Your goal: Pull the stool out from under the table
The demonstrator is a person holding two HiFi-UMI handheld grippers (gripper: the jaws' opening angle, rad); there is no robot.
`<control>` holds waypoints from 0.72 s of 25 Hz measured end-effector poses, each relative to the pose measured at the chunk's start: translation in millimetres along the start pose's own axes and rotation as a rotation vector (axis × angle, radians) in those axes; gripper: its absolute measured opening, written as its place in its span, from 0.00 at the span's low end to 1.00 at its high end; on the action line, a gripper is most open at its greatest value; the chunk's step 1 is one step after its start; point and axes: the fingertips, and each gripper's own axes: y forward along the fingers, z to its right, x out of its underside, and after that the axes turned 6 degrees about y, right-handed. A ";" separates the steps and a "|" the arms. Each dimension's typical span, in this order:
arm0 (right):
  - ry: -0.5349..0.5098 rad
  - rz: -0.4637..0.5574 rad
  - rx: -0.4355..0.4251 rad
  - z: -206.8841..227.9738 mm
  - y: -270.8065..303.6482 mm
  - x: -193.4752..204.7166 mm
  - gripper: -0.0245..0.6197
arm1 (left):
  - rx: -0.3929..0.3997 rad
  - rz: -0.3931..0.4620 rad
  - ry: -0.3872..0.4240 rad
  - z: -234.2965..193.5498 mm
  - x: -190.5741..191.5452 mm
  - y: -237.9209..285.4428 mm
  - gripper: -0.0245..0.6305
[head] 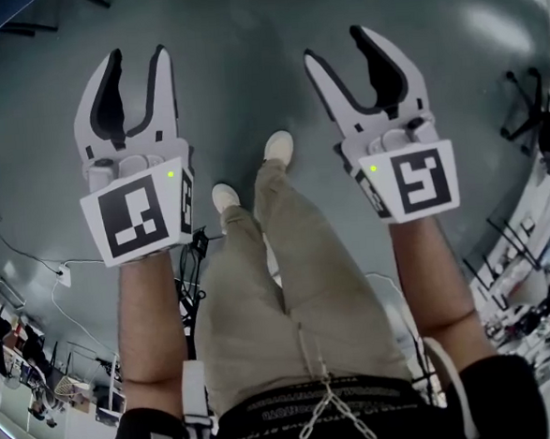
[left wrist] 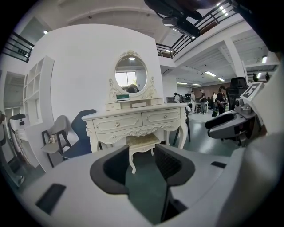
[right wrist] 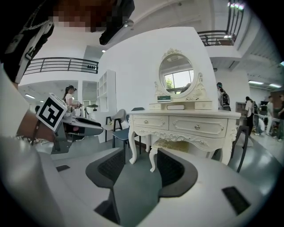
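Note:
A cream carved stool [left wrist: 141, 142] stands tucked under the cream dressing table [left wrist: 137, 120] with an oval mirror. From the right gripper view the stool [right wrist: 166, 147] shows under the table [right wrist: 184, 126], one curved leg in front. Both are some way off across the floor. My left gripper [head: 134, 88] is open, nothing between its jaws; seen from its own camera [left wrist: 142, 166] the stool lies beyond the jaws. My right gripper [head: 358, 58] is open and empty too, also in its own view [right wrist: 140, 170]. Both are held in the air in front of the person.
A grey chair [left wrist: 57, 133] and a blue chair [left wrist: 82, 133] stand left of the table, against a white wall with shelves [left wrist: 37, 93]. A dark chair [right wrist: 242, 137] stands at the table's right. People [left wrist: 219, 99] stand far back. The person's legs and shoes [head: 275, 148] are below the grippers.

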 end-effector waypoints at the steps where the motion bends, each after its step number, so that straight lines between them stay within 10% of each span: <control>1: -0.009 0.000 -0.008 3.1 -0.5 -0.1 0.36 | -0.007 -0.001 -0.001 0.9 -1.5 1.3 0.29; 18: -0.003 -0.018 -0.035 14.0 14.3 0.0 0.36 | 0.005 -0.027 -0.011 9.1 7.7 20.3 0.29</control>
